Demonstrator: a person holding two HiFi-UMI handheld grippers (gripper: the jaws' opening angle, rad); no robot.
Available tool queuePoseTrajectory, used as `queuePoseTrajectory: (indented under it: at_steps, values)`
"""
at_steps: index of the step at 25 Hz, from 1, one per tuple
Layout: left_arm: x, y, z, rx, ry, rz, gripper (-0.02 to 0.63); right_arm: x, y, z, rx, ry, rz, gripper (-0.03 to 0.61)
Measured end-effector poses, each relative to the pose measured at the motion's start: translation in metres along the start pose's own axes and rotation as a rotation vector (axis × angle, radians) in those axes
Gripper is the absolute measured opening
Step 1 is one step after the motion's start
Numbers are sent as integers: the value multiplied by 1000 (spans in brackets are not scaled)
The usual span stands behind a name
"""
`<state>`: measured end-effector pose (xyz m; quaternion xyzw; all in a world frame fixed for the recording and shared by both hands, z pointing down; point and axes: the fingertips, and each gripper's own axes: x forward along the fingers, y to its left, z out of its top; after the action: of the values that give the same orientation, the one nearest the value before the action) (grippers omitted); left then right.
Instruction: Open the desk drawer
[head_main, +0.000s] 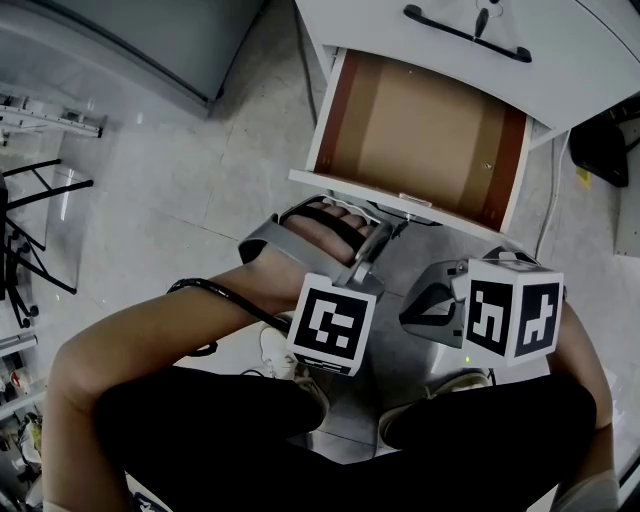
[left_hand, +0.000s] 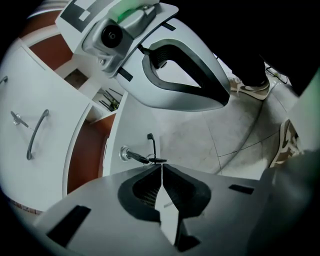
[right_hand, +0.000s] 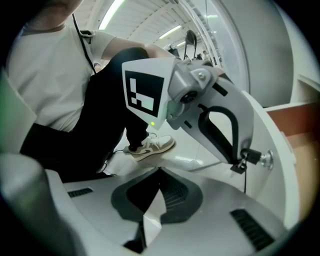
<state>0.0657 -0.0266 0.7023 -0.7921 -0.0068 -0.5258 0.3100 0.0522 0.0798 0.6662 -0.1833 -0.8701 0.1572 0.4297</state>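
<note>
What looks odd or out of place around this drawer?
Nothing stands out. The drawer is pulled out and bare inside, with nothing spilled or broken; a key sits in the lock on its front.

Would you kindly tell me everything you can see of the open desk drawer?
The drawer stands pulled out of the white desk. It has a white front panel, reddish-brown side walls and a tan bottom, and nothing shows inside. A key on a ring sits in the lock on its front. The left gripper, jaws shut, has its tip at that key; contact unclear.
</note>
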Motion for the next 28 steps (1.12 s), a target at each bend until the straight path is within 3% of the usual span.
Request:
queuePoseTrajectory:
  at_steps: [5, 10, 17, 23, 28]
  values:
    - [-4, -2, -6, -6, 21, -21, 17, 1, 1, 3, -10, -4, 9, 15]
    - [-4, -3, -10, -70, 27, -77, 14, 4, -2, 6, -25, 9, -2, 15]
    - [2, -14, -13, -209, 24, -192, 9, 8, -5, 7, -21, 33, 0, 15]
    - [0, -24, -6, -489, -40, -365, 8, 11, -4, 2, -11, 44, 22, 15]
    - [5, -21, -4, -523, -56, -392, 8, 11, -5, 10, -2, 28, 40, 15]
